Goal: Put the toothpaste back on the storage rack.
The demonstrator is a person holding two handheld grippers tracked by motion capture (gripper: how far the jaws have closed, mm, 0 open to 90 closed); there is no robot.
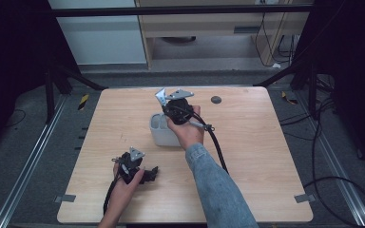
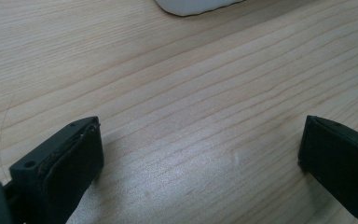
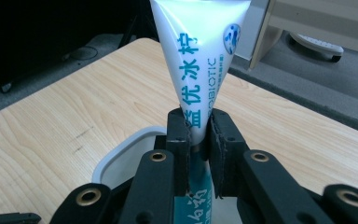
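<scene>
In the high view, the right forearm, in a blue denim sleeve, reaches from the bottom edge up toward the middle of the wooden table [image 1: 247, 142]. The right hand [image 1: 186, 130] grips the right gripper [image 1: 164, 107] from behind and tips it forward over the pale grey container [image 1: 161, 135], which stands near the table's centre. The left hand [image 1: 123, 183] lies on the table nearer the person than the container and off to its left, well apart from it, with the left gripper [image 1: 151, 175] resting low and pointing right.

In the left gripper view, the left gripper's [image 2: 200, 149] two black jaws stand wide apart with bare wood between them, clamped on nothing. A corner of the container [image 2: 191, 5] shows at the top edge, well beyond the jaws.

In the right gripper view, the right gripper [image 3: 198, 135] is clamped on a white toothpaste tube [image 3: 200, 56] with teal lettering, both pads pressing its sides. The tube stands upright, its flat crimped end uppermost, directly above the container's rim [image 3: 121, 154].
</scene>
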